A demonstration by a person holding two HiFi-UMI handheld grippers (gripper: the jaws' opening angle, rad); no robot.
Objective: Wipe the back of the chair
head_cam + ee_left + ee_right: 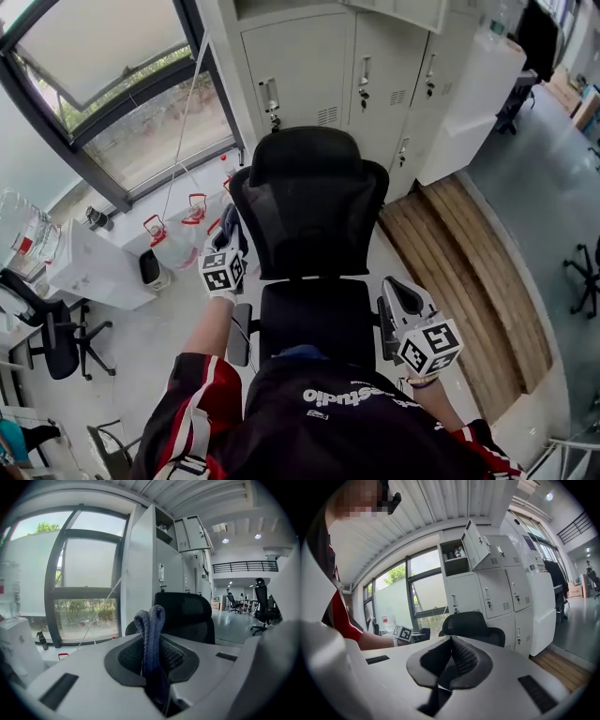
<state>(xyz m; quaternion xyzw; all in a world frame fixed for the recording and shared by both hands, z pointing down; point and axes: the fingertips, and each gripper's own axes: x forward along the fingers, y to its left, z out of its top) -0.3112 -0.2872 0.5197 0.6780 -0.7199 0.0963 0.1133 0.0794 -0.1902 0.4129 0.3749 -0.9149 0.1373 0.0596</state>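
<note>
Black mesh chair (309, 202) stands on the floor, its back toward the grey lockers (366, 66) and its seat toward the person. Left gripper (231, 246) is at the left edge of the backrest, jaws clamped on a folded blue-grey cloth (151, 630) that sticks up between them. Cloth-to-backrest contact: cannot tell. Right gripper (401, 298) is just beside the seat's right edge, jaws pressed together, nothing between them.
</note>
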